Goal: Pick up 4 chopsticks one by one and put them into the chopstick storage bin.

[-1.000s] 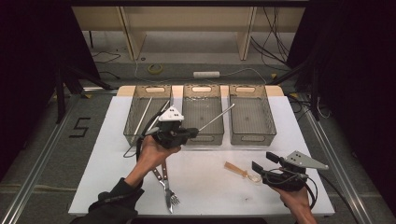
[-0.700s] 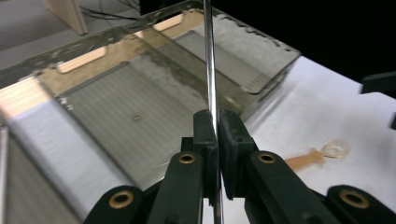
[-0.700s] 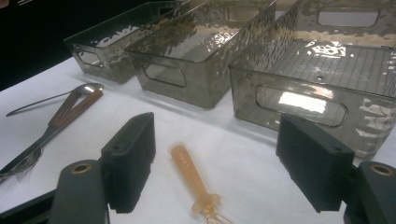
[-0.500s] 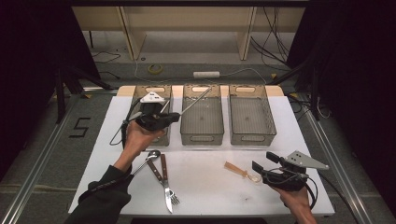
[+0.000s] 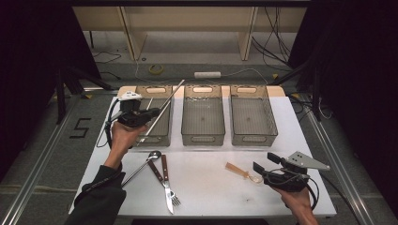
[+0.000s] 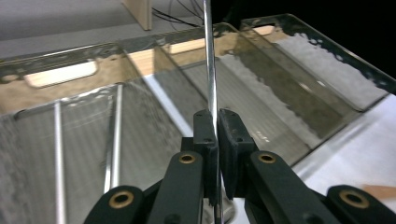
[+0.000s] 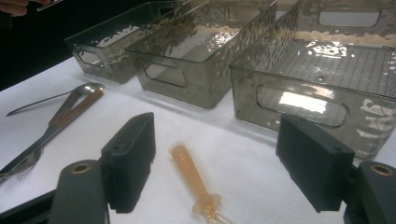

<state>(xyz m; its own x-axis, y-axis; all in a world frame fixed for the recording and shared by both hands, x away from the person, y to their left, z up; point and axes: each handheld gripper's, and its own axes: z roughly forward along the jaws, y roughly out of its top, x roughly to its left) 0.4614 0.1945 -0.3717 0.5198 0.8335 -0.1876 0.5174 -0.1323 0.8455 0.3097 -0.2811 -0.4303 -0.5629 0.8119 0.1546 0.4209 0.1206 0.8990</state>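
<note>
My left gripper (image 5: 151, 114) is shut on a thin metal rod (image 5: 167, 100) and hovers over the left clear bin (image 5: 155, 139). In the left gripper view the rod (image 6: 208, 56) rises straight up between the closed pads of the left gripper (image 6: 217, 127). Two similar rods (image 6: 114, 135) lie inside that bin. My right gripper (image 5: 265, 162) rests open at the table's front right. A small orange-handled spoon (image 5: 241, 171) lies just left of it. In the right gripper view the spoon (image 7: 189, 173) lies on the cloth between the wide-apart pads of the right gripper (image 7: 219, 161), untouched.
Three clear bins stand in a row at the back, the middle bin (image 5: 202, 138) and the right bin (image 5: 253, 138) empty. A metal spoon (image 5: 140, 168) and a brown-handled fork (image 5: 167, 182) and knife (image 5: 158, 174) lie front left on the white table (image 5: 211, 197).
The left gripper carried the rod leftward and away from the person, from in front of the middle bin to above the left bin. The right gripper stayed still.
</note>
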